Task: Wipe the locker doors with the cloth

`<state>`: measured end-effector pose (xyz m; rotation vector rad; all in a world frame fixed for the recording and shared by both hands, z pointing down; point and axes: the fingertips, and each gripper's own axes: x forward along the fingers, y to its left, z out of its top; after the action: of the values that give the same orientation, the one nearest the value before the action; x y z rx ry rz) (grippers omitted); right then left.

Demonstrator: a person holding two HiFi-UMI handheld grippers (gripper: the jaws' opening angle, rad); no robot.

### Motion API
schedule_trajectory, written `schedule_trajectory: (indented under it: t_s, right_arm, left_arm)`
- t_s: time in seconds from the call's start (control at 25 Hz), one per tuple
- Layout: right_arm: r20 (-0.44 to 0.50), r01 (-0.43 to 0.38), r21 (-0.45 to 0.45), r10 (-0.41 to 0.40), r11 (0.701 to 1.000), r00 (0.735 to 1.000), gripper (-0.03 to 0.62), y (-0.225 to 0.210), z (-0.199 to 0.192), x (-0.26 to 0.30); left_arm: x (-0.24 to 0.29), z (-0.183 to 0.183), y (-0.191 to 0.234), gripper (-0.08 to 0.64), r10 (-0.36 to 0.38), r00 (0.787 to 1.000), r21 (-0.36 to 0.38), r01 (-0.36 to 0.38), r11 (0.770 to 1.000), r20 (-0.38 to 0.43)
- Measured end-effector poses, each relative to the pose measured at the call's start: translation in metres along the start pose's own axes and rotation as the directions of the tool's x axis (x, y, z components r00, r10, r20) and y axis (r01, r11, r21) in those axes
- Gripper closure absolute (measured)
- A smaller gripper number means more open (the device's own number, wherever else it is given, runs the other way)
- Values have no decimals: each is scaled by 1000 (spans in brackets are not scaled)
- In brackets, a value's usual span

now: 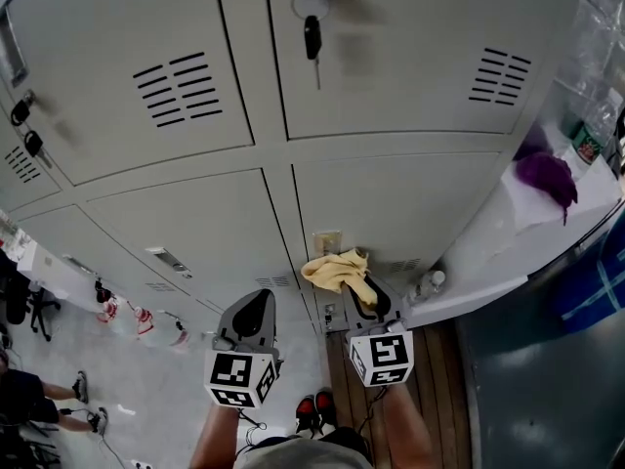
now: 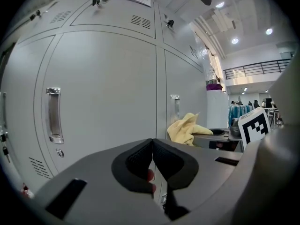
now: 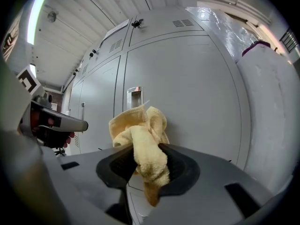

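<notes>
**Cloth** (image 3: 140, 139): yellow terry, bunched, a tail hanging below the jaws. It is held in front of the lower right locker door (image 1: 410, 203), just beside that door's recessed handle (image 1: 327, 242) (no view settles whether it actually touches the panel).

**Right gripper** (image 3: 147, 165): clamped on the cloth's middle, with most of the wad standing out ahead of the pads.

**Left gripper** (image 2: 152, 161): jaws together with nothing between them, idle to the left, facing the neighbouring lower door (image 2: 108, 88).

**Locker bank:** grey steel with vented doors. A key (image 1: 312, 37) hangs in an upper lock.

**Surroundings:** a white ledge (image 1: 508, 233) to the right carries a purple cloth (image 1: 547, 179). A small bottle (image 1: 427, 283) stands by its near end.

**Progress (judgement):** no streak, damp patch or dirt line marks any door, so what is already wiped cannot be read. The cloth is gripped and brought to the lower right door. Passes across that panel, its neighbour and the upper doors all appear to remain.
</notes>
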<state>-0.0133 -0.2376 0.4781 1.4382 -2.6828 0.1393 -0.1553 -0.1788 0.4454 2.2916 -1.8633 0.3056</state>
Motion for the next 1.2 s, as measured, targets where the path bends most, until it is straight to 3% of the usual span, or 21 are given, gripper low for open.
schedule_trajectory:
  t_s: [0.64, 1.2]
  right_arm:
    - [-4, -2, 6, 2, 1000, 1000, 460, -8, -4, 12]
    - [-18, 104, 22, -104, 994, 994, 457, -57, -11, -4]
  left_arm:
    - [7, 3, 2, 537, 14, 1000, 6, -14, 1000, -4]
    - [17, 9, -15, 537, -18, 1000, 10, 17, 1000, 8]
